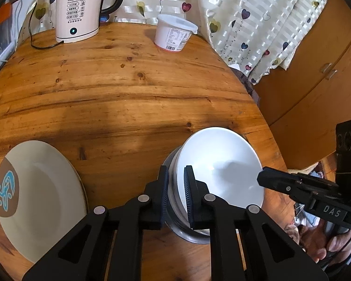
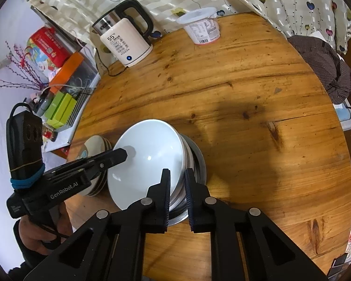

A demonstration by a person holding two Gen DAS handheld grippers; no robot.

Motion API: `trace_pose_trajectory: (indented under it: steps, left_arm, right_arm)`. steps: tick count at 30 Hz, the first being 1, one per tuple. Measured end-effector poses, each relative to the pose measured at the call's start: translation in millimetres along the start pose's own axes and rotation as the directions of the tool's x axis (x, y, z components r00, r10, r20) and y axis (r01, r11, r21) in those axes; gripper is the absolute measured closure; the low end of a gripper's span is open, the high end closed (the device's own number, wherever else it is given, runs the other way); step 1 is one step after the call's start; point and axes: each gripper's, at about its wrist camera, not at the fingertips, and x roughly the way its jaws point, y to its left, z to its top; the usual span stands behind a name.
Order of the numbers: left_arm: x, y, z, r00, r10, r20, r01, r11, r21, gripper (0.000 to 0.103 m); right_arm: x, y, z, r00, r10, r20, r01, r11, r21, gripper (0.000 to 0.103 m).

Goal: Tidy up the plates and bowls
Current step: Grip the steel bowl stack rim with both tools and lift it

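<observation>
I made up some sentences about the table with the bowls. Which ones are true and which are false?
1. Both grippers pinch the rim of the bowl stack. True: the left gripper and the right gripper hold opposite sides.
2. The kettle shows 55. True.
3. The white tub stands inside the top bowl. False: it stands far back on the wooden table.
4. The plates are stacked on the bowls. False: they lie beside them.
</observation>
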Motion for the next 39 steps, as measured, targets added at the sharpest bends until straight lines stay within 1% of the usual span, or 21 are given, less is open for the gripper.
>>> trace_pose_trajectory:
  steps: [5,7,9,11,12,13,18,21,22,28,37,39]
  left_arm:
    - [1,-6,1,1.0,0.026,-0.005,-0.026,0.999,0.034,0.089]
    - [1,-5,1,1.0,0.022,-0.008,-0.022,0.999,0.033,0.089]
    - [1,0,2,1.0,0.006,-0.013,-0.006,1.0,0.013,0.089]
    - [2,5,2,1.0,0.005,-0.012,-0.005,1.0,-0.014,0.089]
    - [3,6,1,1.0,0.003,-0.014,-0.003,1.0,-0.019,0.089]
    - [4,8,1,1.0,-0.003,-0.016,0.002,1.0,-0.027,0.089]
    - [11,1,-4,0.999,-0.002,-0.038,0.002,1.0,-0.009,0.089]
    - [11,-2,-4,0.999,-0.012,-0.043,0.011,1.0,-0.009,0.089]
    - [11,-2,-4,0.999,-0.012,-0.046,0.011,1.0,-0.008,0.089]
    - [11,-3,-4,0.998,-0.015,-0.065,0.015,1.0,-0.011,0.089]
    - [10,-1,-5,0.998,-0.01,-0.066,0.008,1.0,-0.022,0.088]
    - [10,-1,-5,0.998,-0.01,-0.064,0.008,1.0,-0.021,0.086]
  right_arm:
    - [0,0,0,1.0,-0.006,-0.004,0.006,1.0,0.004,0.09]
    - [0,-1,0,1.0,-0.002,-0.007,0.002,1.0,0.006,0.09]
    - [-1,-6,0,1.0,0.018,-0.003,-0.018,0.999,0.034,0.089]
    - [-2,-11,0,1.0,0.008,0.001,-0.008,0.999,0.054,0.082]
    - [-2,-13,0,1.0,0.005,-0.002,-0.005,0.998,0.064,0.071]
    - [-1,-16,-1,1.0,0.006,-0.008,-0.005,0.997,0.075,0.065]
    - [7,-15,-5,0.999,0.033,-0.03,-0.031,0.997,0.07,0.065]
    - [11,-14,-6,0.998,0.055,-0.039,-0.052,0.996,0.073,0.076]
    - [11,-14,-5,0.998,0.049,-0.04,-0.046,0.996,0.075,0.077]
    - [10,-14,-5,0.998,0.046,-0.046,-0.043,0.996,0.079,0.077]
    - [11,-14,-5,0.998,0.046,-0.045,-0.042,0.996,0.076,0.076]
    - [11,-14,-4,0.998,0.045,-0.045,-0.041,0.997,0.072,0.076]
